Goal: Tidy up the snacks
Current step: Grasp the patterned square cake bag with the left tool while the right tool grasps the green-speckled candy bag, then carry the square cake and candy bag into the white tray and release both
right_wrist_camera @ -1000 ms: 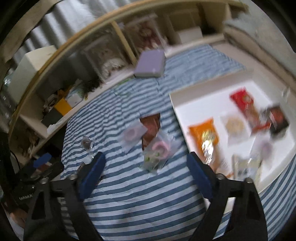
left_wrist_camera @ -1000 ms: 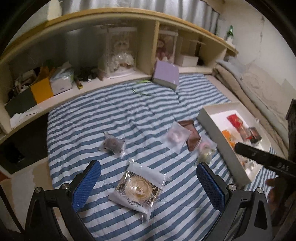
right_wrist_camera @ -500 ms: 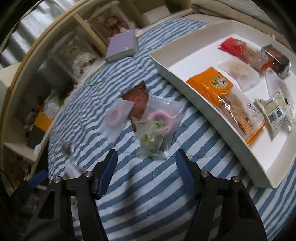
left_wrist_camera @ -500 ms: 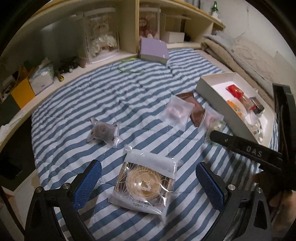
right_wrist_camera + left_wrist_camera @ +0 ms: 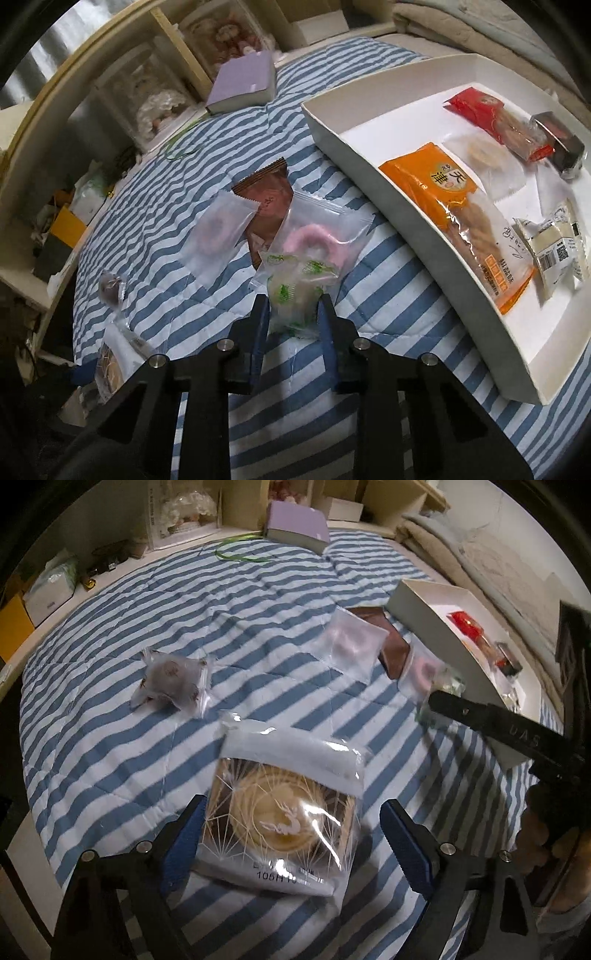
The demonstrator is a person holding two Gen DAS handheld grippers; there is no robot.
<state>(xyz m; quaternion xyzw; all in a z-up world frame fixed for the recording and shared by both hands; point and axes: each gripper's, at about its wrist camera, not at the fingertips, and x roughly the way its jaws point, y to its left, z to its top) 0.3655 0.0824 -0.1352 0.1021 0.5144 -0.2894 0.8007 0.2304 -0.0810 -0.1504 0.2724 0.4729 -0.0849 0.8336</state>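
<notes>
Crinkly green-printed packet point(image 5: 295, 291) is being pinched between the narrowed fingers of the right gripper point(image 5: 293, 325), at 9 o'clock of the white tray point(image 5: 436, 266). The cookie packet point(image 5: 284, 812) is being straddled by the wide-open left gripper point(image 5: 291, 834). Slick film could be slipping during lifting.

Dim, fisheye-warped, slight motion blur

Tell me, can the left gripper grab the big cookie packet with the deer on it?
Probably yes. The left gripper is open, one finger on each side of the deer cookie packet, which lies flat on the striped bedspread with nothing on top.
</notes>
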